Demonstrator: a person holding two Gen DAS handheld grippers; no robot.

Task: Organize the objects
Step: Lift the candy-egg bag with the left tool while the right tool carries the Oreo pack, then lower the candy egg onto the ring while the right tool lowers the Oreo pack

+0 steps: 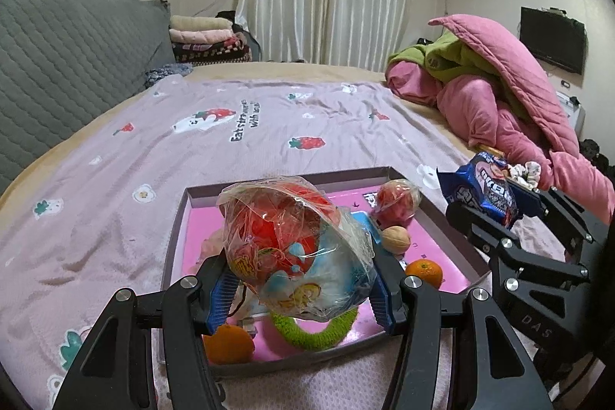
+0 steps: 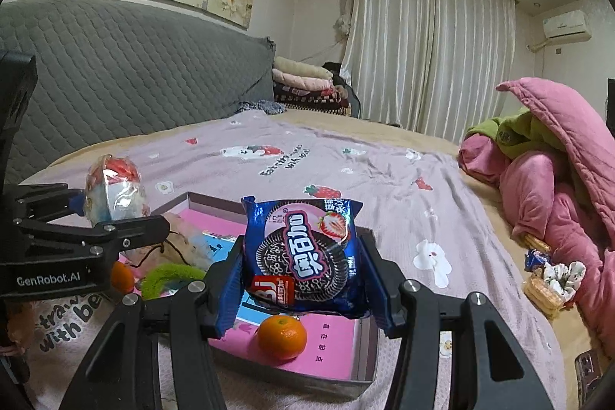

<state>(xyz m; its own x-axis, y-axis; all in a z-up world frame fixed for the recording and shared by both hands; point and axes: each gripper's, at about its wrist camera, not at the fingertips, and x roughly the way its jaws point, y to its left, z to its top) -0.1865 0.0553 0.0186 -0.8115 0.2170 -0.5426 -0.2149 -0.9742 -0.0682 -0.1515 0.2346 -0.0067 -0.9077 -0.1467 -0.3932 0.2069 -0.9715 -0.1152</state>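
My left gripper [image 1: 303, 298] is shut on a clear-wrapped red, white and blue toy bundle [image 1: 292, 248], held above the pink-lined shallow box [image 1: 246, 184] on the bed. My right gripper [image 2: 303, 291] is shut on a blue cookie packet [image 2: 301, 256] with a strawberry picture, over the box's near right part [image 2: 367, 344]. In the left wrist view the right gripper [image 1: 499, 206] and its packet [image 1: 486, 191] hover at the box's right edge. In the box lie two oranges [image 1: 424, 271] [image 1: 228, 344], a walnut [image 1: 396, 239], a green ring [image 1: 313, 335] and a wrapped red item [image 1: 396, 204].
The box lies on a lilac strawberry-print blanket [image 1: 230, 141]. A pink and green quilt heap [image 1: 499, 95] is at the right, with wafers and a scrunchie [image 2: 553, 279] beside it. A grey padded headboard [image 1: 69, 56] rises at the left; folded blankets [image 1: 207, 41] lie far back.
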